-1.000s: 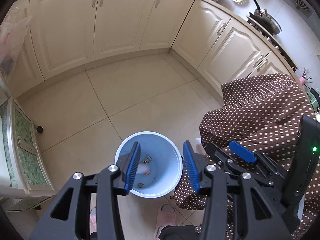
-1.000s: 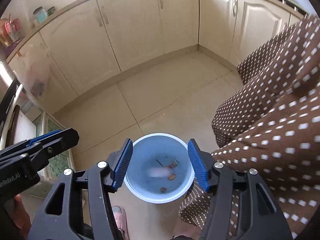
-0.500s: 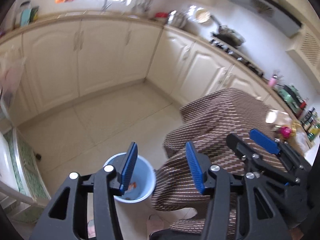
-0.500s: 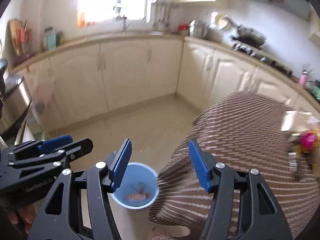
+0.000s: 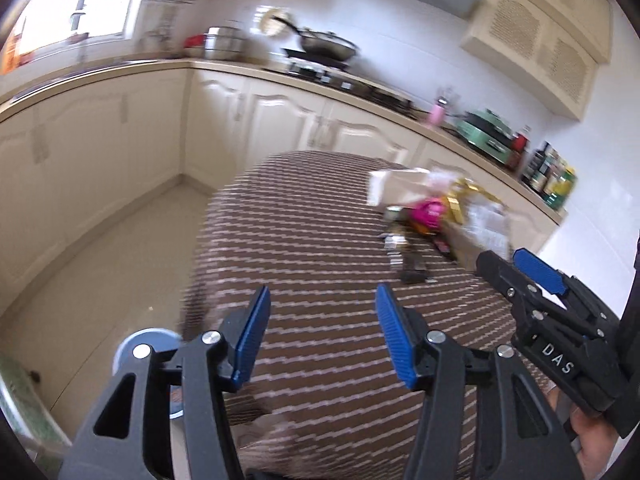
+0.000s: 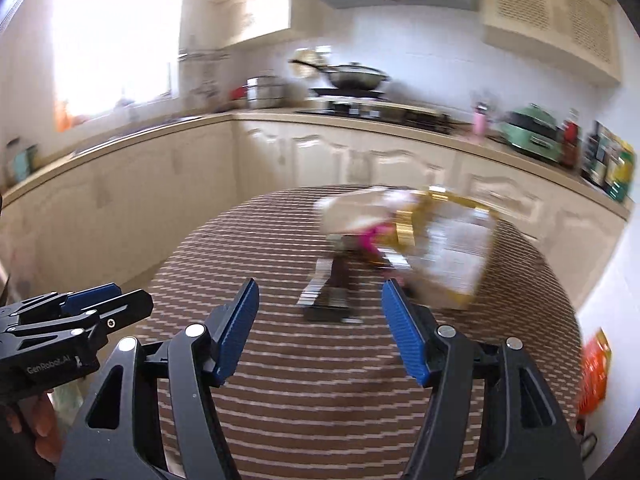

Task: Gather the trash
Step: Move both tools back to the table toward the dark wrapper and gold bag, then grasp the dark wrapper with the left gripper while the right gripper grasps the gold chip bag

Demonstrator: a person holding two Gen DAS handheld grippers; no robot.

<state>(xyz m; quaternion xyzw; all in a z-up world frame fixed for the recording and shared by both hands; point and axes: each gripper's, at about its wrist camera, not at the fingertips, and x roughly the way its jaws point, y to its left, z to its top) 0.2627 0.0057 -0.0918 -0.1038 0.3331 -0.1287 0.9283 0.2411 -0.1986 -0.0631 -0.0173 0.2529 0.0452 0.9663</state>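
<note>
both our tongs, left gripper [image 5: 320, 330] and right gripper [image 6: 318, 320], gape empty; the trash pile [image 6: 404, 236] at one o'clock looks light and crinkly, so we'd pinch a wrapper edge.

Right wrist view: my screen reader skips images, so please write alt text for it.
The open, empty right gripper hovers over a brown patterned tablecloth, aimed at a blurred pile of trash. The left gripper shows at the left; kitchen cabinets stand behind.

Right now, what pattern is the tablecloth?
Brown with white dots, motion-blurred into streaks: tablecloth. Clearest in the right wrist view.
</note>
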